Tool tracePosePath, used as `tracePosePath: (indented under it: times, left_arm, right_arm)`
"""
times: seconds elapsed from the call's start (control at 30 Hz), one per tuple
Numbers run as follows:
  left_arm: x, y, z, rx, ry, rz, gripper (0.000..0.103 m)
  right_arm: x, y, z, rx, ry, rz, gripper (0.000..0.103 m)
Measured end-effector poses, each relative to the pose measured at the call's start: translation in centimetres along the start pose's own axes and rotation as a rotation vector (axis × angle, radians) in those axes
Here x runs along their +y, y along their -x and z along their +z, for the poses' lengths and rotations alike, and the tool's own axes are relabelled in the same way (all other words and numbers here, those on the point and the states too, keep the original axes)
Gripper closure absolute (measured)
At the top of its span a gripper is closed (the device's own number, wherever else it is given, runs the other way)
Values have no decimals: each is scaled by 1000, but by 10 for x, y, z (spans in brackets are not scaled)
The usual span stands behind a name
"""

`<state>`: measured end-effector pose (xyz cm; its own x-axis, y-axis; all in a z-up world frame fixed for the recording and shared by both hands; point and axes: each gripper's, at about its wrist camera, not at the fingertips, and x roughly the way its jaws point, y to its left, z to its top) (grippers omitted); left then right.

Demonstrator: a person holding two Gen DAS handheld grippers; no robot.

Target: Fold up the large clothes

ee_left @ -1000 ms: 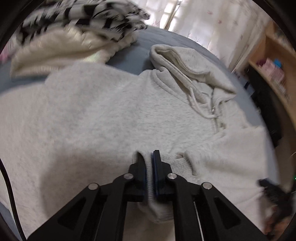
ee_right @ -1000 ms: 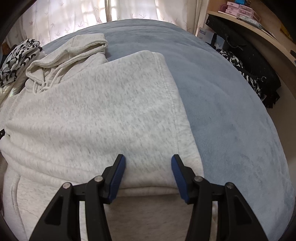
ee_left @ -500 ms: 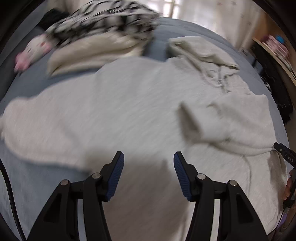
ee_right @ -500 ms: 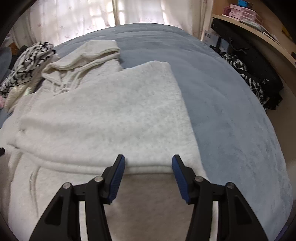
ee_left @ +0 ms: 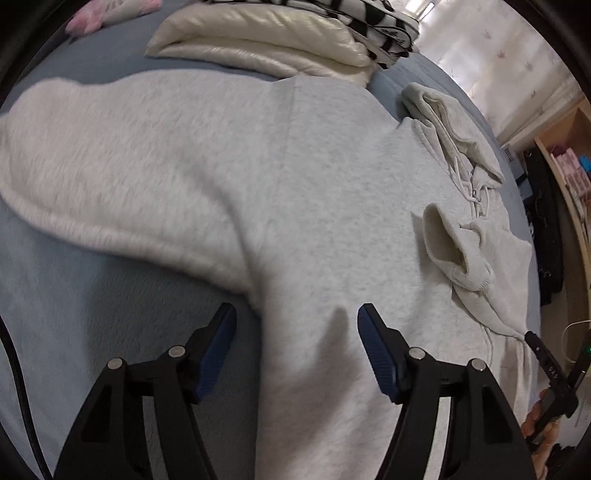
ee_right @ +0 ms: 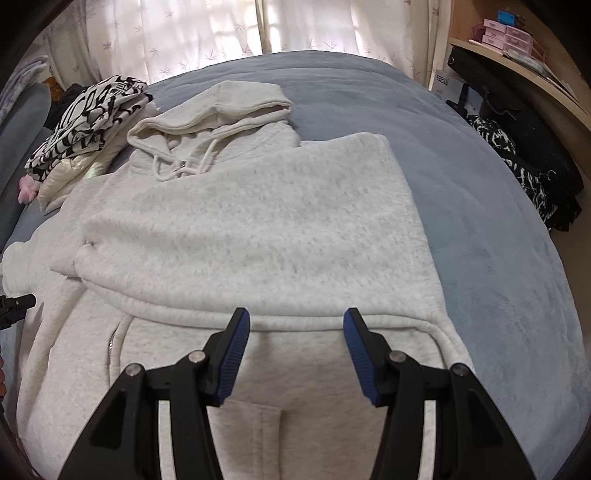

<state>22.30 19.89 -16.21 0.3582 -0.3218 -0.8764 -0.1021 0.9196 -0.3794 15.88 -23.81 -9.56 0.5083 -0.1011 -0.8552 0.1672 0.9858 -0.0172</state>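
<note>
A pale grey hoodie (ee_left: 295,192) (ee_right: 258,236) lies face up on a blue-grey bed cover (ee_right: 498,229). Its right sleeve (ee_right: 251,221) is folded across the chest, cuff (ee_left: 454,254) lying loose near the drawstrings. The left sleeve (ee_left: 96,177) still stretches out sideways over the cover. My left gripper (ee_left: 295,332) hovers over the hoodie's left side near the armpit, its jaws opening with nothing pinched between them. My right gripper (ee_right: 295,332) stands open above the folded sleeve's lower edge, holding nothing.
A folded cream quilted garment (ee_left: 258,40) under a black-and-white patterned one (ee_right: 92,110) lies beside the hood. Dark clothing (ee_right: 524,173) is heaped along the bed's right edge under a wooden shelf (ee_right: 517,74). Curtains (ee_right: 229,29) hang behind.
My left gripper let go of the sleeve cuff, opened wide and swung left across the hoodie to its other side. My right gripper drew back a little and stayed open.
</note>
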Motion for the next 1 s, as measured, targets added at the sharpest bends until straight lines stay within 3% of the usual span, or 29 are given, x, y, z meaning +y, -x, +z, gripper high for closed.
tracePosePath:
  times: [0.13,0.37,0.43,0.47,0.57,0.63,0.83,1.0]
  left_arm:
    - [17,4,-6,-23,37,-37,37]
    - [26,-17,25,-99,149,-62,38]
    - [18,-21,31,-141,143,3,62]
    - [14,-22,35,-159,119,69,85]
    - [13,-12,42,-227,114,108,92]
    - [12,-9,47,-267,82,152,93]
    - [3,-30,44,-234,-31,247,89]
    - [-4,-14,42,-176,-67,289,54]
  right_arm:
    - [3,-1,-2,8,9,-1,50]
    - [19,-4,-3,15,26,10,50]
    - [23,-4,-3,14,40,4,50]
    - [25,-4,-3,14,45,2,50]
    - [28,-2,-3,9,54,3,50]
    - [29,-2,-3,3,61,1,50]
    - [30,-9,-7,20,66,-9,50]
    - [26,-7,-9,27,67,6,50]
